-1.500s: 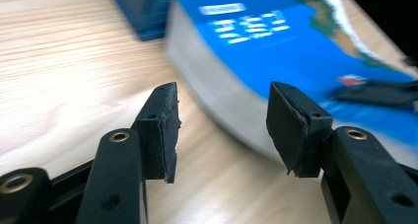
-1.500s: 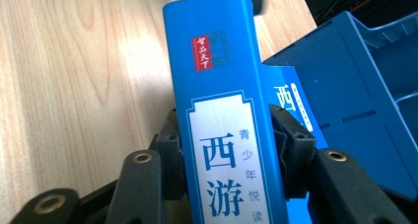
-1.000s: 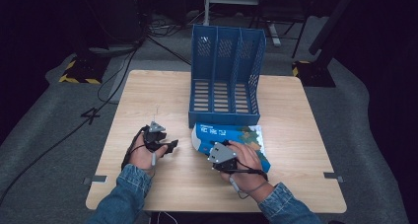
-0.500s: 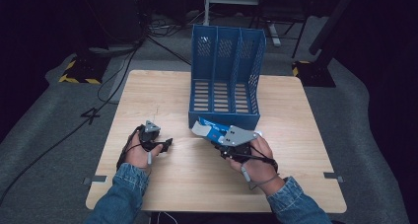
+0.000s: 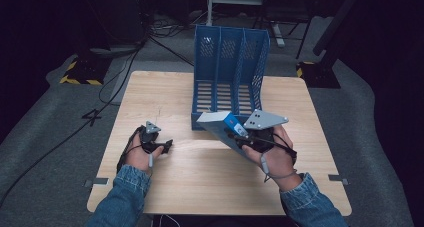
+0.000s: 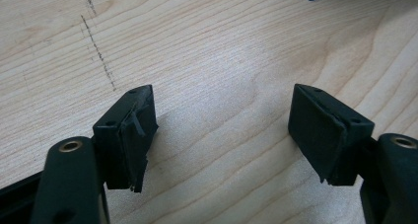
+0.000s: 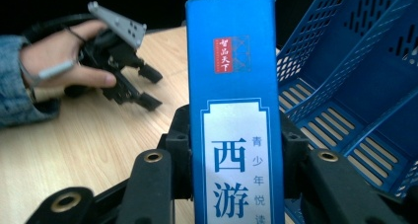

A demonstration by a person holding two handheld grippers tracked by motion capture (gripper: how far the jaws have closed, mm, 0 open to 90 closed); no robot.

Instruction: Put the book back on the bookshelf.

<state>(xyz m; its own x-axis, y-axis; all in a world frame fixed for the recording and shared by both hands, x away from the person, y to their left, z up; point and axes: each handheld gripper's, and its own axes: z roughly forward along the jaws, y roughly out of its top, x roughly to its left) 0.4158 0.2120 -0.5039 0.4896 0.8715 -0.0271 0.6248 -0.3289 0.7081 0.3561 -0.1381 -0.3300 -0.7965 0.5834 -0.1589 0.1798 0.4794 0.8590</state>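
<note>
Right gripper (image 5: 239, 137) lifted book (image 5: 216, 122), seemingly clear of table (image 5: 165, 92)

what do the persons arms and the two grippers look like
Both forearms wear blue denim sleeves. The left gripper and right gripper are black, each with a grey three-cornered plate on top, drilled with small holes. Their jaws end in blocky black pads, with brass-coloured pivots. Thin dark cables loop over each hand.
</note>
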